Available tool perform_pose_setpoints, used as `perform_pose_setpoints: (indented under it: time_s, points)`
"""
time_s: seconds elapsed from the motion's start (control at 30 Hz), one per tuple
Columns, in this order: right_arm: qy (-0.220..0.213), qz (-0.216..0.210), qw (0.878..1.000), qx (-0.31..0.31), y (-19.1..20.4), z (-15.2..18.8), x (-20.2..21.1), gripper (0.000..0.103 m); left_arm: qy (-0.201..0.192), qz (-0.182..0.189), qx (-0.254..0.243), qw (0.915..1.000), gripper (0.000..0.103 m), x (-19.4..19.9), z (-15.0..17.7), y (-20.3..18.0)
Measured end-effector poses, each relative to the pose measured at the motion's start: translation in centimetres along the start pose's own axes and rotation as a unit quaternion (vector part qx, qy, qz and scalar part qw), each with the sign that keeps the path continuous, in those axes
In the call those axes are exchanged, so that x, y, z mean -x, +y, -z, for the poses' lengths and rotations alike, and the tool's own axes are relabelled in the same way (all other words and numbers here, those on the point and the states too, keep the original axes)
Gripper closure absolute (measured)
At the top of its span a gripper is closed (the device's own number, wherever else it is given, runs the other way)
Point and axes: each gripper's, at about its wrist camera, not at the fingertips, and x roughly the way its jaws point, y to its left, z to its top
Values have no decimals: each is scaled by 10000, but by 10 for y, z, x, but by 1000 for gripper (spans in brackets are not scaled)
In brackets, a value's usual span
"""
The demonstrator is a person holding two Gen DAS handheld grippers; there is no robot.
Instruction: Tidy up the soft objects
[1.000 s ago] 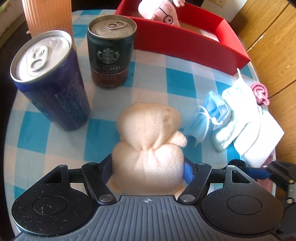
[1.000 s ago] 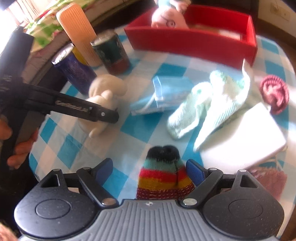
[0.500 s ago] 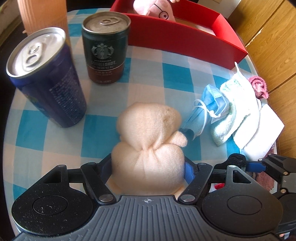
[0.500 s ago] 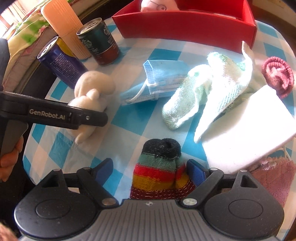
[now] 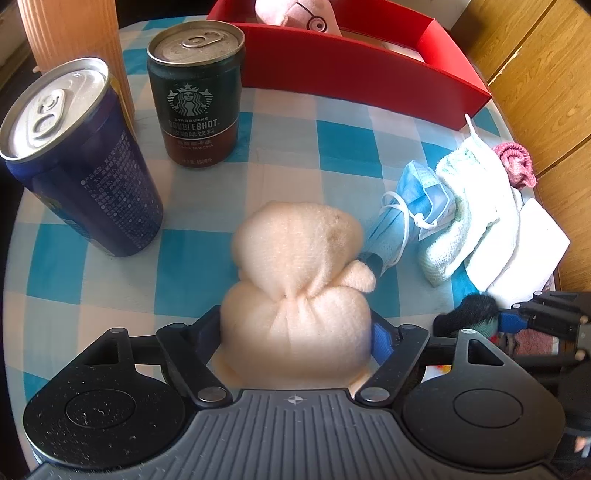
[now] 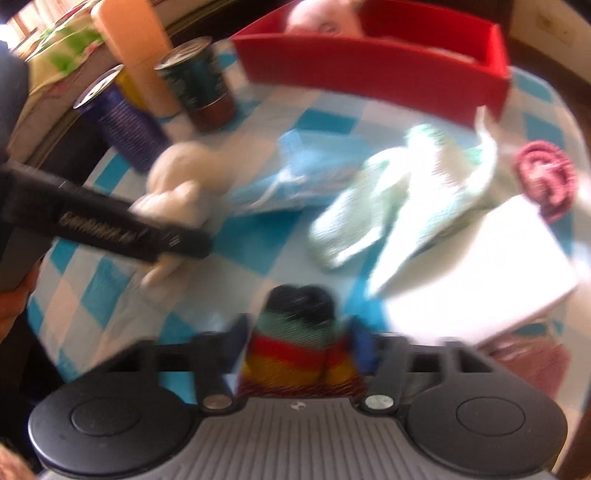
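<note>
The cream plush toy (image 5: pixel 295 291) lies on the blue-and-white checked tablecloth (image 5: pixel 122 273), its lower bulge pinched between the narrowed jaws of the left gripper (image 5: pixel 295 332); the gripper body cuts off the toy's bottom end. In the right wrist view, which is smeared with motion blur, the right gripper (image 6: pixel 299 350) has its jaws closed onto a rainbow-striped knit piece with a dark top (image 6: pixel 299 332); whether it is a sock or a small hat cannot be made out.

Just right of the plush, touching its small arm, lies a crumpled blue face mask (image 5: pixel 410 218), and against that a pale green towel (image 5: pixel 461 206) draped over a white folded cloth (image 5: pixel 532 243). A pink knitted roll (image 5: pixel 515 164) sits at the table's far right edge, partly hidden behind the towel.

To the left stand a dark blue drink can (image 5: pixel 81 166) and a Starbucks Doubleshot can (image 5: pixel 195 96), with a ribbed orange tumbler (image 5: pixel 74 40) behind them, cropped at the top. At the back, a red tray (image 5: pixel 354 70) holds a pink plush (image 5: pixel 306 16), of which only the head shows.
</note>
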Motion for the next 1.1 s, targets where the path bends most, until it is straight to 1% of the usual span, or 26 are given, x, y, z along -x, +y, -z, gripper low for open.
perform_pose_setpoints:
  time_s: [0.03,0.23,0.37,0.43,0.53,0.77,1.1]
  points:
    - [9,-12,10000,-3,-3,0,1,92,1,-24,-32,10000,27,0,0,-1]
    - [27,-34,9998,171,2,3,3,100,5,-103,-135,9999,28,1,2,-7]
    - [66,-149,9996,238,6,5,4,100,25,-134,-216,9997,30,4,5,-11]
    - [69,-254,9994,208,6,6,5,101,32,-120,-257,9996,30,5,8,-14]
    - [51,-302,9992,255,8,7,9,101,16,-88,-295,9995,30,8,12,-17]
    - [-195,-442,9987,180,8,2,26,102,-293,27,-308,9991,30,31,11,-23]
    - [-635,-608,9961,-15,-1,-10,57,102,-779,177,-248,9965,30,62,0,-28]
